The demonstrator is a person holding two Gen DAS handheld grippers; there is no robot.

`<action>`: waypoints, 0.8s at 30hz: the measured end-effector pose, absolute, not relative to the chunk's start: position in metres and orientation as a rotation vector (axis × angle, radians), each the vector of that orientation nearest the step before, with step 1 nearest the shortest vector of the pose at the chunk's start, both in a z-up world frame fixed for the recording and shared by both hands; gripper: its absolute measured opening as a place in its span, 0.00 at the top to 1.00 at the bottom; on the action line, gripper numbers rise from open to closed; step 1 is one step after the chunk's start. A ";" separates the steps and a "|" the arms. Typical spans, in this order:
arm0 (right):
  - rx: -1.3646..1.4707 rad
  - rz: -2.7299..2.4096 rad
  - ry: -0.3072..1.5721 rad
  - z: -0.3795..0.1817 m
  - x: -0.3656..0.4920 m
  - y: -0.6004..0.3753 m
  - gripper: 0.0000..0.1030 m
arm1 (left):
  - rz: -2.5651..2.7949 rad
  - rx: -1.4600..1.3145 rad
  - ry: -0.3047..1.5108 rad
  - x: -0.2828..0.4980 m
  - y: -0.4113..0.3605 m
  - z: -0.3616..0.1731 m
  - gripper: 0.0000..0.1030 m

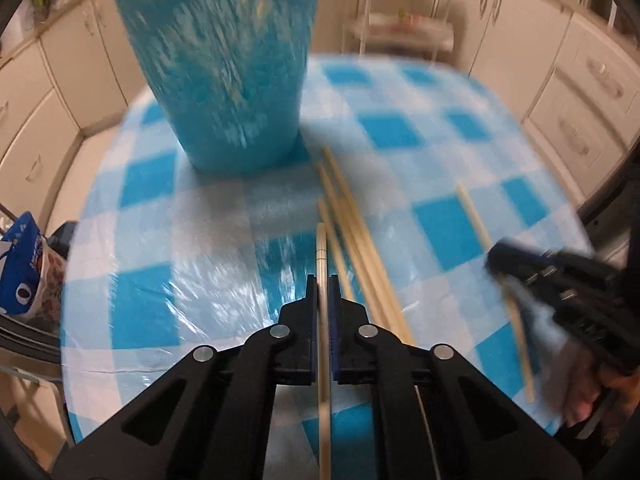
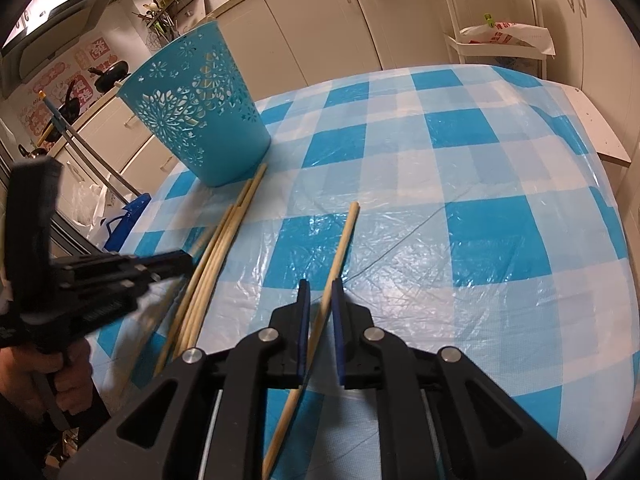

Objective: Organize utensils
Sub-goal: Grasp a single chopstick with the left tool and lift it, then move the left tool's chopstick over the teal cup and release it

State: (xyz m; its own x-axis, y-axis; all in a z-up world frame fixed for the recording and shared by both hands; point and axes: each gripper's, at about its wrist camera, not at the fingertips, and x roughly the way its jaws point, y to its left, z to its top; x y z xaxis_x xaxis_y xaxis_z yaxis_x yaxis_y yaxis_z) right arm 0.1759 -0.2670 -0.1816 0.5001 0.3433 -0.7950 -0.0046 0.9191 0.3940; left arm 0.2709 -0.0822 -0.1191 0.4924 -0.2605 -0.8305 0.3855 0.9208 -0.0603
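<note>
My left gripper is shut on a wooden chopstick and holds it above the table, pointing toward the blue perforated basket. Several chopsticks lie in a bundle just right of it. My right gripper is slightly open with a single chopstick lying between its jaws on the table. It also shows in the left view. In the right view the basket stands upright at the far left, the bundle lies near it, and the left gripper is blurred at left.
A round table with a blue and white checked cloth under clear plastic. White cabinets surround it. A white rack stands behind. Bags sit beside the table's left edge.
</note>
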 end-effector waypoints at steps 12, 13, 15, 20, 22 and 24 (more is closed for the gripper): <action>0.365 0.218 1.030 -0.182 0.176 -0.267 0.90 | -0.382 -0.104 0.393 0.264 -0.027 0.030 0.96; 0.366 0.218 1.030 -0.182 0.176 -0.267 0.90 | -0.372 -0.131 0.349 0.269 -0.024 0.038 0.96; 0.367 0.218 1.030 -0.182 0.176 -0.267 0.90 | -0.353 -0.166 0.282 0.280 -0.020 0.050 0.96; 0.372 0.220 1.030 -0.182 0.176 -0.267 0.90 | -0.299 -0.192 0.165 0.310 -0.026 0.071 0.96; 0.376 0.221 1.029 -0.182 0.175 -0.268 0.90 | -0.275 -0.186 0.125 0.322 -0.032 0.076 0.95; 0.380 0.222 1.029 -0.182 0.175 -0.268 0.90 | -0.254 -0.187 0.106 0.336 -0.037 0.075 0.95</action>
